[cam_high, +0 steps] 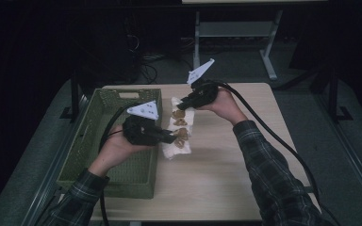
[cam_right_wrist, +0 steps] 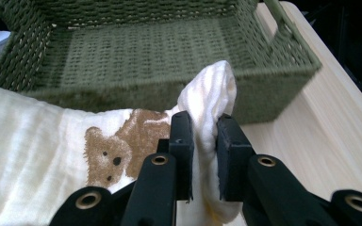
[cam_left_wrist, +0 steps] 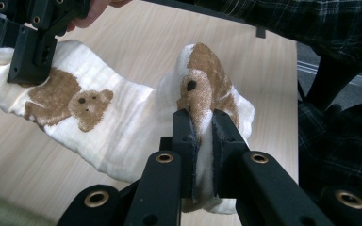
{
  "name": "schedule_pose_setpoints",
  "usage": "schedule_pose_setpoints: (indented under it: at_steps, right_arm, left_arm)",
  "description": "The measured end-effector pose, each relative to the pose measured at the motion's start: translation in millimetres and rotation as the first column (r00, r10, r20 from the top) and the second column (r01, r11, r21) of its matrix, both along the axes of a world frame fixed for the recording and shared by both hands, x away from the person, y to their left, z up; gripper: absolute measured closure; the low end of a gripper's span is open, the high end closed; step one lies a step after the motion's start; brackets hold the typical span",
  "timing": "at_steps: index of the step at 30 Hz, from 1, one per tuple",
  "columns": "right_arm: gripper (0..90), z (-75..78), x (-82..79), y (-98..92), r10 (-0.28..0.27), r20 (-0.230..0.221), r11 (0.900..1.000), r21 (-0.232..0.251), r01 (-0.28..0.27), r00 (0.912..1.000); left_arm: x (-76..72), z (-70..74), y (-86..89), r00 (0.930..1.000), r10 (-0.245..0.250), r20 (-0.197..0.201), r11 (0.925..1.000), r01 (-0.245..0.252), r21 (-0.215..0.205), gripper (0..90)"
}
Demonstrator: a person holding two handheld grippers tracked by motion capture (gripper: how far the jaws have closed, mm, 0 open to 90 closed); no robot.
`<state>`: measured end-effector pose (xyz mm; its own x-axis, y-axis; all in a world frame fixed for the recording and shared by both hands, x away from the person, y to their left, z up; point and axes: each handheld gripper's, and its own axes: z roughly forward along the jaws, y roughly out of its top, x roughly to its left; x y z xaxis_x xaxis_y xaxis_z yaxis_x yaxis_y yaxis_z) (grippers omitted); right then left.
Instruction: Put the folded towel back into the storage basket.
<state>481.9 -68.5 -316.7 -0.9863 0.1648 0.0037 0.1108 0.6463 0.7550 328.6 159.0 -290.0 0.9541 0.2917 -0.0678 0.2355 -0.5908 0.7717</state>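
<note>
Cloth (cam_high: 179, 129) mid-frame on bench (cam_high: 226, 174), right of basket (cam_high: 108, 155). Left gripper (cam_high: 169, 137) jaws pinch near end, right gripper (cam_high: 183, 104) jaws pinch far end. Looks like fold or lift step; next prob. needs both ends raised together w/ even tension.

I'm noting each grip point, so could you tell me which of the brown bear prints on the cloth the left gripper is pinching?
The left gripper pinches the cloth at the bear print nearest it, bunched upward; the flat print lies beside the right gripper.
</note>
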Motion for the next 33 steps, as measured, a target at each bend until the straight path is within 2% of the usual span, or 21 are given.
schedule_pose_setpoints:
  at_steps: [8, 18, 24, 26, 33]
  right_arm:
    - [78.6, 5.0, 4.1, 46.0, 0.052, 0.014, 0.999, -0.004, -0.052, 0.9985]
    - [78.7, -2.1, 6.6, 94.3, 0.092, 0.006, 0.996, -0.008, -0.092, 0.9957]
    - [78.6, -10.1, 7.2, 112.2, 0.105, 0.002, 0.994, 0.003, -0.106, 0.9944]
    - [78.7, -13.8, 7.6, 116.9, 0.109, 0.001, 0.994, 0.01, -0.109, 0.9941]
    - [78.7, -26.1, 7.7, 126.7, 0.108, -0.017, 0.994, 0.018, -0.107, 0.994]
  left_arm:
    - [-3.9, -2.7, 43.5, 0.9985, 0.055, 0.007, 0.9984, -0.055, 0.01, 81.9]
    - [-11.1, -8.7, 79.6, 0.9947, 0.103, 0.0, 0.9944, -0.103, 0.022, 81.9]
    - [-14.8, -16.9, 95.2, 0.9905, 0.137, -0.012, 0.9902, -0.137, 0.028, 81.8]
    - [-15.2, -19.7, 98.2, 0.9902, 0.139, -0.014, 0.9893, -0.138, 0.045, 81.8]
    - [-18.2, -29.5, 106.5, 0.9894, 0.144, -0.02, 0.988, -0.142, 0.06, 81.8]
